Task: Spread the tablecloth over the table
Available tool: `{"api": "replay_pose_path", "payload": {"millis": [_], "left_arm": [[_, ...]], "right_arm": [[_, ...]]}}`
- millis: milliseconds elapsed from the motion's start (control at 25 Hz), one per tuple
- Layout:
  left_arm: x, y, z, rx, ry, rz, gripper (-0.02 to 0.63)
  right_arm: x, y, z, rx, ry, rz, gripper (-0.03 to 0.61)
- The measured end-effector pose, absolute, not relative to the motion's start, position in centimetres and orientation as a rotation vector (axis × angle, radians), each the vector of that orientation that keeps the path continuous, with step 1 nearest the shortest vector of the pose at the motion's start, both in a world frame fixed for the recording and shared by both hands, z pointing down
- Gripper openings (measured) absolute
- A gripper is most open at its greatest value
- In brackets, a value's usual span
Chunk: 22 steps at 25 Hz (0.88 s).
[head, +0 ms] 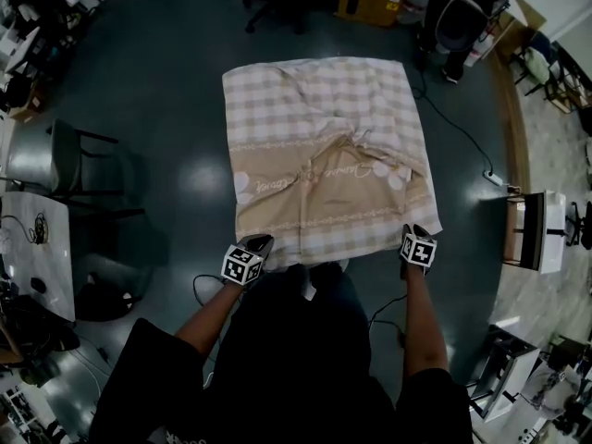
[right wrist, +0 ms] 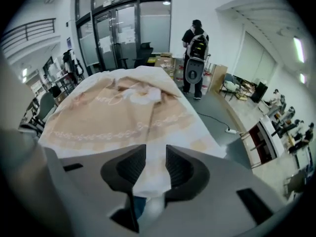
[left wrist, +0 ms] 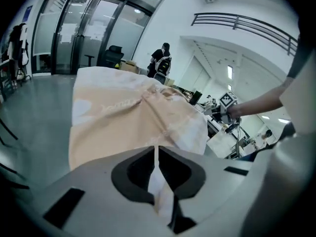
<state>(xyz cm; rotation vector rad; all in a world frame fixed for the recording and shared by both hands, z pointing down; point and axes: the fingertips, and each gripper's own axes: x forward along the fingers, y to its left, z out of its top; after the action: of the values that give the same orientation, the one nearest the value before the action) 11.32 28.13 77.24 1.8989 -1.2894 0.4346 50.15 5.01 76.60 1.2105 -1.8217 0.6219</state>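
A beige and white checked tablecloth [head: 314, 128] covers the table, with a rumpled ridge near its middle; the table itself is hidden under it. My left gripper [head: 260, 244] is at the cloth's near left edge. In the left gripper view its jaws [left wrist: 157, 152] are shut on a thin fold of the tablecloth [left wrist: 128, 112]. My right gripper [head: 418, 234] is at the near right corner. In the right gripper view its jaws [right wrist: 156, 157] stand apart, and the corner of the tablecloth [right wrist: 118, 112] lies loosely between them.
A dark chair [head: 74, 160] and a white desk [head: 37, 248] stand to the left. A cable runs to a power strip [head: 493, 178] on the floor at the right, near a white table [head: 541, 231]. A person with a backpack [right wrist: 195, 53] stands beyond the table.
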Motion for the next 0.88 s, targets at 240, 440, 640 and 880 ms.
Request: {"api": "replay_pose_path", "payload": {"millis": [240,440,640,880], "left_arm": [[17.3,20.9,76.3,1.922,-1.274,0.471,0.021],[20.9,16.6,76.2,1.907,-1.28,0.523,0.021],[21.9,14.4,77.3,1.886,-1.272,0.568,0.021],[21.8,14.3,79.0,1.812,-1.292,0.606,0.021]], "right_arm": [[53.7,-1.0,79.9,1.081,-1.794,0.66,0.13],[57.7,-2.3,80.4,1.021,-1.778,0.688,0.118],[65.3,0.6,80.7,1.163,-1.683,0.815,0.103],[64.1,-2.4,76.9,1.21,-1.811,0.708,0.091]]}}
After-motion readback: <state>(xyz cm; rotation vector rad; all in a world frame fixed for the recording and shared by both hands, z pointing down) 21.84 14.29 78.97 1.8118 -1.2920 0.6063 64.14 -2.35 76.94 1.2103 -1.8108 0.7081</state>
